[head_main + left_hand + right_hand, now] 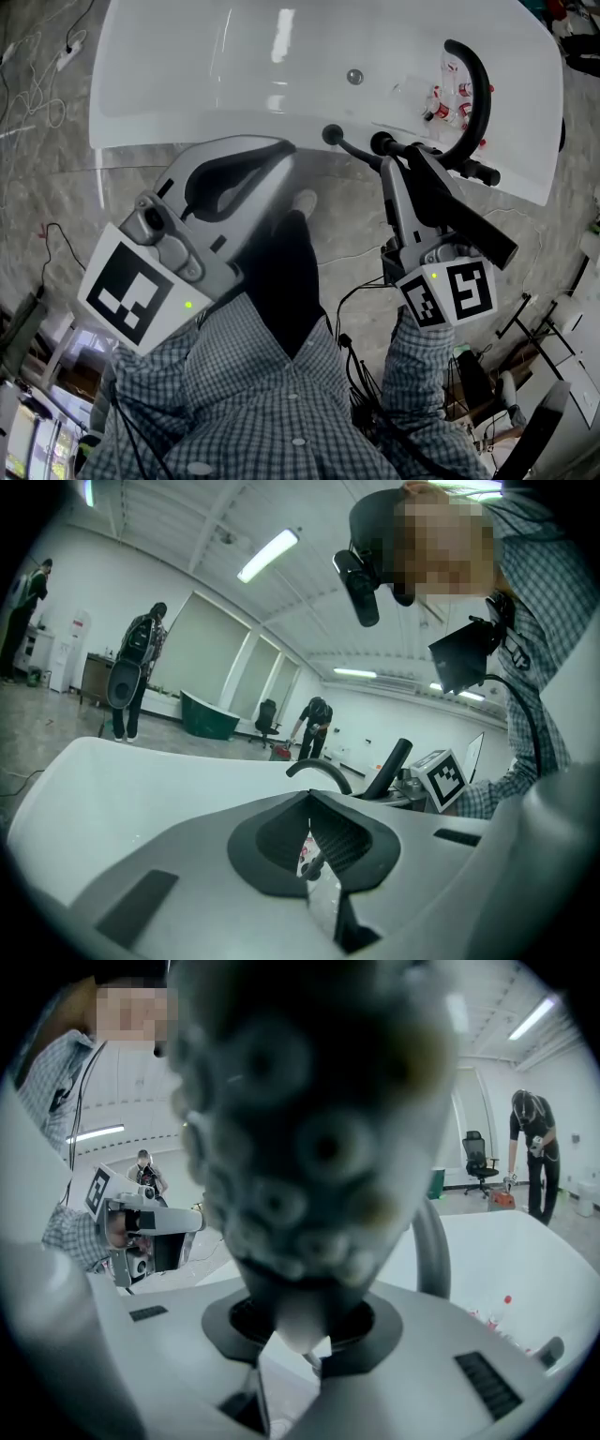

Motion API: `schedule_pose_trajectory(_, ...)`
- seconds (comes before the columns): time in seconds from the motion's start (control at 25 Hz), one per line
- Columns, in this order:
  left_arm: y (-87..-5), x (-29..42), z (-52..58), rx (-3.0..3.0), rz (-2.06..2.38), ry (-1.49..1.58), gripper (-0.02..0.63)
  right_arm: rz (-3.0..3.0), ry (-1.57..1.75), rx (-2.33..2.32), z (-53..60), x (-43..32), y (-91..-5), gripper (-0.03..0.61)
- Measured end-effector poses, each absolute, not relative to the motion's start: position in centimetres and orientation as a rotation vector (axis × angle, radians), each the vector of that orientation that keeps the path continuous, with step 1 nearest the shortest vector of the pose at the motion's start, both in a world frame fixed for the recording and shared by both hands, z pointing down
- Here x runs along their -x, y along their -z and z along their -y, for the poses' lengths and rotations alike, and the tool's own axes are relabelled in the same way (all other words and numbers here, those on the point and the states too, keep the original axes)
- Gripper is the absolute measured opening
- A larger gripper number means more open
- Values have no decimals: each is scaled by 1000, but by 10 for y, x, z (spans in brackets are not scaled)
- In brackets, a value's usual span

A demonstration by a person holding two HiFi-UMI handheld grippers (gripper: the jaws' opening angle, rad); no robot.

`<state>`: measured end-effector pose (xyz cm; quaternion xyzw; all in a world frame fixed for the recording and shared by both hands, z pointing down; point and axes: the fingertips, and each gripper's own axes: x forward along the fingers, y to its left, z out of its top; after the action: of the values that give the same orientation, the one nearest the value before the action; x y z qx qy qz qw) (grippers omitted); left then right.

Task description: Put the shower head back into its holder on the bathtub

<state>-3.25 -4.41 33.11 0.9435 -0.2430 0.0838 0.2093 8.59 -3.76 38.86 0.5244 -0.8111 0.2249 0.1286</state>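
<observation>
At the near rim of the bathtub (234, 75), our right claw (401, 161) grips the shower head (309, 1138) by its stem, nozzles facing back along the claw. Our left claw (309, 850) is drawn together on nothing. We judge the pickup done. Seating it in its holder, probably among the black fittings (380, 142), is left.

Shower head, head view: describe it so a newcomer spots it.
Find the white bathtub across the top, then the black curved spout on its right rim. Just below, the shower head is the black wand clamped in the jaws of the right gripper, the only black fitting off the bathtub.
</observation>
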Motion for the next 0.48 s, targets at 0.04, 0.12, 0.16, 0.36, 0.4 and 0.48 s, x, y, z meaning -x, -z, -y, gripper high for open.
schedule_pose_trajectory(0.04, -334, 32, 44, -2619, 674, -235, 11, 2356, -658, -1521, 38, -86, -392, 110)
schedule_pose_trajectory(0.12, -342, 30, 43, -2607, 669, -243, 11, 2352, -669, -1515, 38, -86, -400, 110)
schedule_pose_trajectory(0.16, -346, 30, 42, -2602, 666, -251, 11, 2351, -673, -1513, 38, -86, -403, 110)
schedule_pose_trajectory(0.36, -364, 30, 38, -2573, 666, -265, 11, 2348, -686, -1504, 38, -86, -419, 110)
schedule_pose_trajectory(0.4, -367, 30, 37, -2568, 665, -267, 11, 2349, -687, -1503, 38, -85, -421, 110)
schedule_pose_trajectory(0.48, -373, 29, 35, -2560, 663, -274, 11, 2351, -688, -1498, 38, -84, -427, 110)
